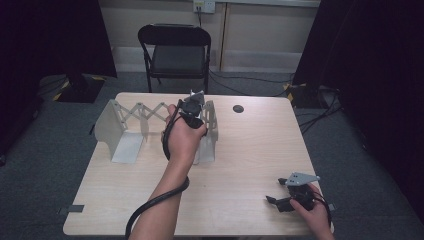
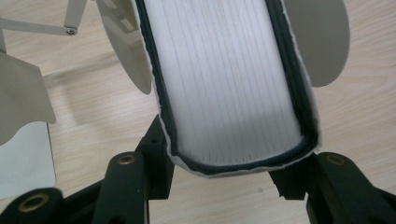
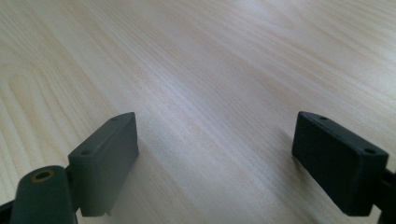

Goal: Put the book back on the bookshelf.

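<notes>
We are mid-placement here: the left tongs (image 2: 219,179) are clamped on the covers of a thick book (image 2: 229,84), and that book stands between the pale plates of the expanding book rack (image 1: 150,117). In the left gripper view we look straight at the white page block, framed by a dark cover with a light outer edge, and the black pads press in on it from both sides near its closest end. A rounded rack plate (image 2: 128,46) stands touching, or just beside, each cover.

From the high view we see the left hand (image 1: 184,135) over the rack's right end, near its last upright plates, at the far middle of the table (image 1: 250,165). The book itself is hidden under that hand there.

On orientation, we judge the book to stand on edge in the rack with its page edge facing up toward the tongs; its long axis runs away from them, along the slot between the plates and across the rack's zigzag. We cannot tell whether it already rests on the rack's base.

The right tongs (image 3: 215,163) hang released with nothing between them, low over bare wood well to the right of the rack, near the table's front edge.

Next, as we read it: settle the book upright, then let go without tipping it.
</notes>
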`<act>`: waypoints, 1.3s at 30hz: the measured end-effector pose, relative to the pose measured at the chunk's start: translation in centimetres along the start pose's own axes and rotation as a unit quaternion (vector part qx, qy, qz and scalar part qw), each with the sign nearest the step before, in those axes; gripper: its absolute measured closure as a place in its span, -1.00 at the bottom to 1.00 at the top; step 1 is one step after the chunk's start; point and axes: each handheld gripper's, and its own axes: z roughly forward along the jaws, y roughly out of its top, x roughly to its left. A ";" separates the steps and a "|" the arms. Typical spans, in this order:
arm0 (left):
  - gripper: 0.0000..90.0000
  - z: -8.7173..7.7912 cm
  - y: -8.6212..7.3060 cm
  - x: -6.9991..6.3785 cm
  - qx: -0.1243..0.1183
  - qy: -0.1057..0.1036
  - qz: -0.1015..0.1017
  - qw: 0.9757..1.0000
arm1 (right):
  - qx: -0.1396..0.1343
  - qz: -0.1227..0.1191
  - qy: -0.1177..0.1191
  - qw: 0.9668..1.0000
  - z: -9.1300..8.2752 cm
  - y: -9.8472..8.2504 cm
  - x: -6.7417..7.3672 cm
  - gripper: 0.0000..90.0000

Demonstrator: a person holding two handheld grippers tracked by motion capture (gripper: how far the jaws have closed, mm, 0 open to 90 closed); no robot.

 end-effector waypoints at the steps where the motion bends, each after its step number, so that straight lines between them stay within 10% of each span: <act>1: 0.09 0.0 0.0 0.1 -0.002 -0.003 -0.001 1.000 | 0.000 0.000 0.000 1.000 0.0 0.0 0.0 -0.69; 39: -0.36 -0.6 -3.2 1.6 -0.040 -0.059 0.073 0.995 | -0.001 0.002 -0.002 1.000 0.0 0.0 0.1 -0.69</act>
